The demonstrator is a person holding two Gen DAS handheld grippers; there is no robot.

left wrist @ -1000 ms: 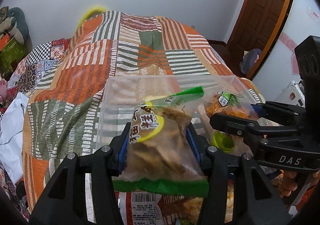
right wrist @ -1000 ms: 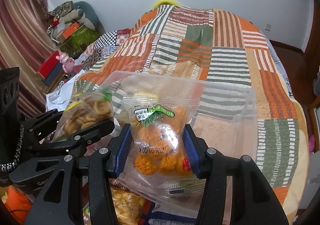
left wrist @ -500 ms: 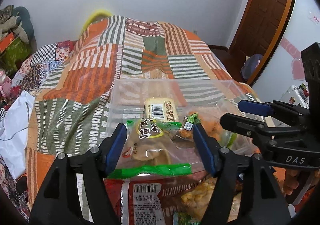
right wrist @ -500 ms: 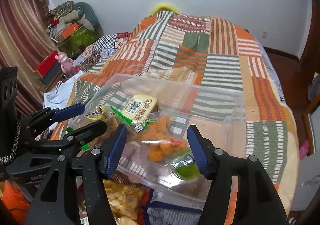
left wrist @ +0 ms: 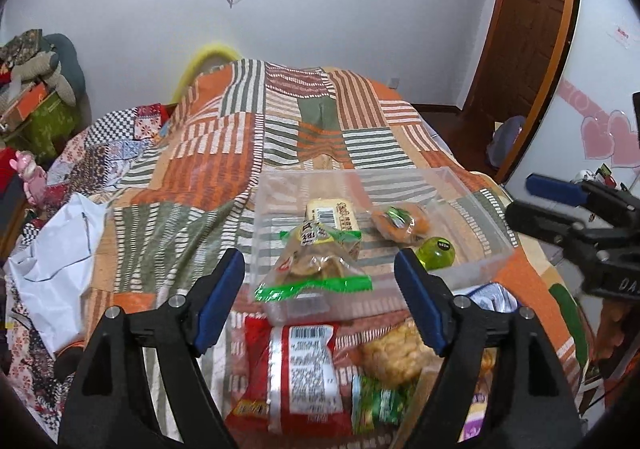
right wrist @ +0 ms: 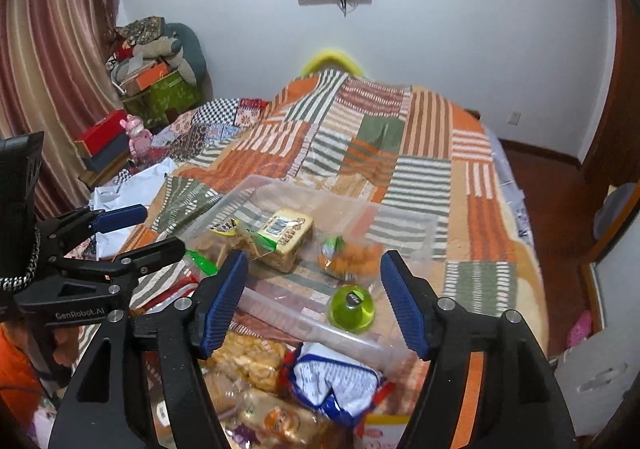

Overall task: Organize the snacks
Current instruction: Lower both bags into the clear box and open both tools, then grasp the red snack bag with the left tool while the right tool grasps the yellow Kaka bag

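Note:
A clear plastic bin [left wrist: 472, 201] [right wrist: 404, 217] sits on the patchwork bed. Inside lie a brown cracker bag with green ends [left wrist: 320, 261] [right wrist: 224, 239], an orange snack bag [left wrist: 400, 223] [right wrist: 352, 255], a yellow barcoded packet [left wrist: 332, 215] [right wrist: 286, 235] and a green jelly cup [left wrist: 436, 251] [right wrist: 352, 307]. My left gripper [left wrist: 320, 301] hangs above the bin's near edge, jaws opening, nothing between them. My right gripper [right wrist: 314, 301] is likewise over the bin's near side, jaws opening and empty. Each gripper shows at the side of the other's view.
Loose snacks lie piled in front of the bin: a red packet [left wrist: 300, 365], puffed snacks [left wrist: 396, 357] [right wrist: 248, 357], a blue-white bag [right wrist: 332, 381]. A white plastic bag [left wrist: 56, 261] lies at the left. Boxes and soft toys [right wrist: 156, 61] are stacked by the curtain.
Both grippers let go of their bags, which dropped into the bin. Both jaws spread wider and both grippers rose and drew back from the bin.

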